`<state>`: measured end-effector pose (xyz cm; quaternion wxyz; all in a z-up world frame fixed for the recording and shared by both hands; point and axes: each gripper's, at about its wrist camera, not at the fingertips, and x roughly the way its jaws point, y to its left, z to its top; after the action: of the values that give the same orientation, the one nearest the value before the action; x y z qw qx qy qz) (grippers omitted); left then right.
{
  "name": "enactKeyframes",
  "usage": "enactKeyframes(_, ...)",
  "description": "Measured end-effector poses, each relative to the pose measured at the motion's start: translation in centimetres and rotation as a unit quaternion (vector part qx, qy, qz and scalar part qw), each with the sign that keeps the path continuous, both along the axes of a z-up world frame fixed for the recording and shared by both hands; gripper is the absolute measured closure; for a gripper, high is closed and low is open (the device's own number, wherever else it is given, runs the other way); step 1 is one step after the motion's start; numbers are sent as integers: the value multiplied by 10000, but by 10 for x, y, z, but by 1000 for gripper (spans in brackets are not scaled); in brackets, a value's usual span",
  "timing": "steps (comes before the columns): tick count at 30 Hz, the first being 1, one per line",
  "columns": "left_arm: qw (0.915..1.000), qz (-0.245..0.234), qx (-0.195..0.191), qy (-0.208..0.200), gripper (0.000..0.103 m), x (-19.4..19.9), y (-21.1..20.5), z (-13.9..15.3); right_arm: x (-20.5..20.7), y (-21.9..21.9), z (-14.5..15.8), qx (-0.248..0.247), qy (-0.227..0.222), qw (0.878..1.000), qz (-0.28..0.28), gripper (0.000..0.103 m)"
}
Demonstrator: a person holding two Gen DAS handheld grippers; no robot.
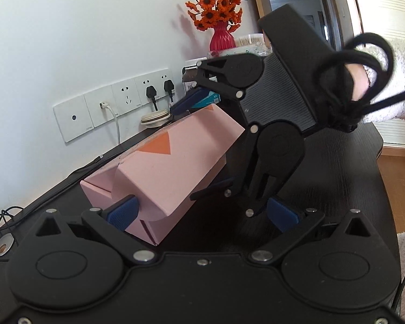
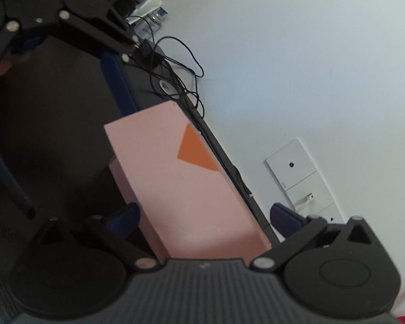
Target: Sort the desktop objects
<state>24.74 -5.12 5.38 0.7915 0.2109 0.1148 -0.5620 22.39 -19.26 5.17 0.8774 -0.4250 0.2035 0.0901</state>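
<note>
Pink box (image 1: 172,159), marked with an orange triangle (image 1: 156,145), lies on the dark surface (image 1: 337,162) near the wall sockets (image 1: 116,105), its lid raised at an angle. Left hand-held gripper (image 1: 202,213): jaws wide, one blue pad touching the lid end. Right hand-held gripper (image 1: 199,151): jaws wide, straddling the far end of the box; nothing clamped. Judged progress: early or mid-task; the box looks not yet closed or moved, and items remain beside the red vase (image 1: 222,38). Writing: a dark container behind shows partial letters, illegible
</note>
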Motion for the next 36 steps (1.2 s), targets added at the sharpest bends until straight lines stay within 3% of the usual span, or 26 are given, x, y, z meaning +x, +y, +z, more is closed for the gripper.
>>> enactKeyframes(4, 10000, -41, 54, 67, 0, 1, -2, -2, 10, -8, -1, 549, 119, 9981, -259, 0)
enactKeyframes(9, 9999, 21, 83, -106, 0, 0, -2, -2, 9, -26, 20, 1780, 172, 9833, -339, 1)
enactKeyframes(13, 10000, 28, -25, -35, 0, 2, 2, 2, 11, -46, 41, 2825, 414, 9575, -421, 1)
enactKeyframes(18, 10000, 18, 42, -63, 0, 0, 0, -1, 21, -65, 60, 3741, 705, 9230, -564, 0)
enactKeyframes(21, 9999, 18, 57, -103, 0, 0, -2, -2, 27, -68, 62, 3823, 899, 9179, -560, 1)
enactKeyframes(26, 10000, 36, 38, -81, 0, 0, -2, -1, 29, -64, 59, 3613, 1166, 9236, -530, 0)
enactKeyframes(30, 9998, 44, 138, -107, 0, -1, -5, -4, 23, -57, 50, 3380, 1181, 9323, -517, 0)
enactKeyframes(36, 9997, 82, 195, -105, 0, 0, -6, -4, 20, -58, 49, 3393, 1140, 9323, -520, 0)
